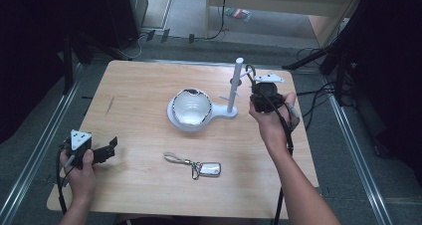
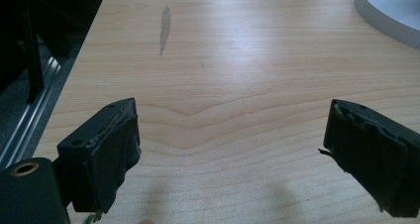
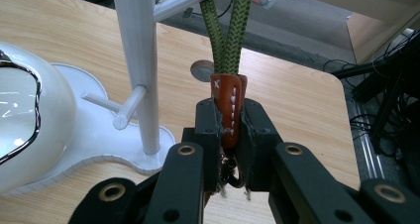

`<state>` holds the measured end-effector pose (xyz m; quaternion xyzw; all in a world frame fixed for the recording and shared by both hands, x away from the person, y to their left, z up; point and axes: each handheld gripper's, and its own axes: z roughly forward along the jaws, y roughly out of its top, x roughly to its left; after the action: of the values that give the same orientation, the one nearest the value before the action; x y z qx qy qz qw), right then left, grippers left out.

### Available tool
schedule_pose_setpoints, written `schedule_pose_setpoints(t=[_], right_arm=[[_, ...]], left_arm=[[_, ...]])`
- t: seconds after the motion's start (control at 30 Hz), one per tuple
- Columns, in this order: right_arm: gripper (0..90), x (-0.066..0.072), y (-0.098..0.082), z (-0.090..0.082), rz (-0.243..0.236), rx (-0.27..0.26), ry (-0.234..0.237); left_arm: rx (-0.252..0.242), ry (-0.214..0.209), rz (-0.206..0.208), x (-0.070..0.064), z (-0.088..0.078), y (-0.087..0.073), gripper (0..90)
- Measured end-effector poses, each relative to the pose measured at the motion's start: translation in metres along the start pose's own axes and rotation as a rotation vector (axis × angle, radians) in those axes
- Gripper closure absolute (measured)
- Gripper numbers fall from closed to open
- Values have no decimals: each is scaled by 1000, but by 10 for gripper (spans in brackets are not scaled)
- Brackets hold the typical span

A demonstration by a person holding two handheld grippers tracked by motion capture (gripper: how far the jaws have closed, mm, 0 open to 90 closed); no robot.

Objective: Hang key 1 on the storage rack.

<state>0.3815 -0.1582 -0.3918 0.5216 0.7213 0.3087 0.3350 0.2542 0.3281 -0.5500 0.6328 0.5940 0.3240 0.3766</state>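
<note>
Orange leather on the green cord loop [image 3: 229, 105] sits pinched between the right gripper [image 3: 230, 130] jaws, at centre frame beside the white stand [image 3: 136, 65]; the cord seems draped over a peg (its top is cropped). Left gripper [image 2: 233, 149], lower frame, is spread wide over bare bench [image 2: 237, 60].
</note>
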Motion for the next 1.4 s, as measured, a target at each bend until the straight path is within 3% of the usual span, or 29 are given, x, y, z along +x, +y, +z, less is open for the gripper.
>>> schedule_pose_setpoints(t=[0.5, 0.77, 1.4], right_arm=[[809, 7, -1, -2, -34, -5, -6], [804, 14, -2, 0, -90, -16, -7], [692, 10, -7, 2, -73, 8, 58]], left_arm=[[0, 1, 0, 0, 0, 0, 75], [0, 0, -1, 0, 0, 0, 76], [1, 0, -1, 0, 0, 0, 75]])
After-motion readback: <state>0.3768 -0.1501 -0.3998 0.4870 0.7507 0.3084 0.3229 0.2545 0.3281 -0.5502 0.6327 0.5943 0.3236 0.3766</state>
